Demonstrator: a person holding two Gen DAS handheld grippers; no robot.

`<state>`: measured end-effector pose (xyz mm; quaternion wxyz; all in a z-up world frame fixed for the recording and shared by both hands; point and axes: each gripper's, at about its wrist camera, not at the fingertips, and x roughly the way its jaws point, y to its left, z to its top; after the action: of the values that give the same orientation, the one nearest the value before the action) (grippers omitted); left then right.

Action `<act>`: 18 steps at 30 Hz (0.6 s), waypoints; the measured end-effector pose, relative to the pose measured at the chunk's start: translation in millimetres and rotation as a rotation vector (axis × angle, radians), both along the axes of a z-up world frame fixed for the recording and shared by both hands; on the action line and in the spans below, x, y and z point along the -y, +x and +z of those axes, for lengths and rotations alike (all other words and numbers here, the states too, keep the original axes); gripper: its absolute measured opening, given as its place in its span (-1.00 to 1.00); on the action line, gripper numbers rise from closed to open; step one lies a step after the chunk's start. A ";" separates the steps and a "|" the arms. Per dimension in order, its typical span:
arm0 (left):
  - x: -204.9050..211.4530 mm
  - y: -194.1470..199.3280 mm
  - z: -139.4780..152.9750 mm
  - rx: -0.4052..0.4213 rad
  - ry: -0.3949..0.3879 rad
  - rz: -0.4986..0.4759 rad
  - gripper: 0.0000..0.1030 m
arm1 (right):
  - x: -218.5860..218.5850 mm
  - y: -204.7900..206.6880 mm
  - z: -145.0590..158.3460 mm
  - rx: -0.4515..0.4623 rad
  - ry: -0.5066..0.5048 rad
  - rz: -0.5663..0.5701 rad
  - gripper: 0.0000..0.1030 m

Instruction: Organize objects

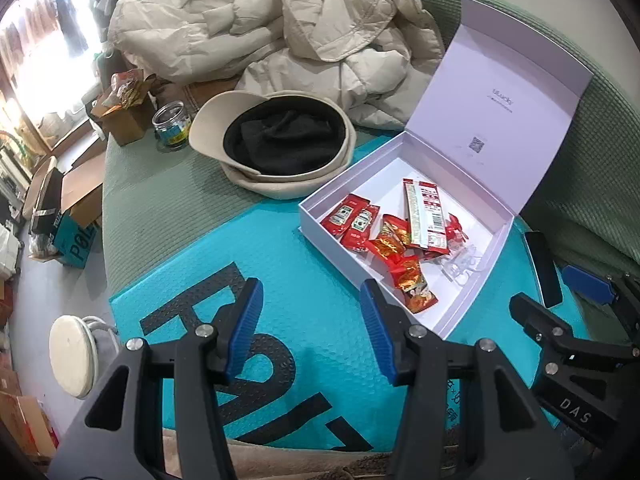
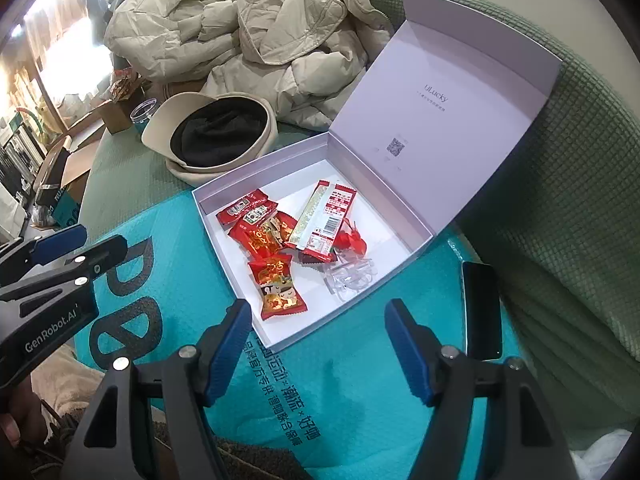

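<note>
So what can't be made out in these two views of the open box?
- Small print on the box lid: too small, both views.
- Clear plastic item in the box: see-through, shape unclear.
- Phone: in the left wrist view, partly hidden by the right gripper.
- Jar: right wrist view, mostly behind the cap.
- Room at left: overexposed, blurred.

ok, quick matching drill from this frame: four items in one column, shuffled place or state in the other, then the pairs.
Items
1. white hinged cardboard box
2. beige brimmed cap
3. black slab phone
4. red foil snack packets

Places or states
A. flat on the teal mailer, right of the box
B. lid up, standing open
C. upside down, dark lining showing
D. lying inside the box

Pairs: 1-B, 2-C, 3-A, 4-D
</note>
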<state>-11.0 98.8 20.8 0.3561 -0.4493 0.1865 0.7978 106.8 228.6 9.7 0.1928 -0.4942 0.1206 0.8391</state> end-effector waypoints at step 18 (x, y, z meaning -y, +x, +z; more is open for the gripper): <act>0.7 -1.0 -4.5 0.012 -0.016 0.013 -0.05 | 2.9 -1.9 -5.7 0.019 -0.003 0.022 0.36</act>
<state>-12.1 98.1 16.3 0.3481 -0.4581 0.1879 0.7960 105.0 225.7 4.0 0.1839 -0.5037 0.1147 0.8363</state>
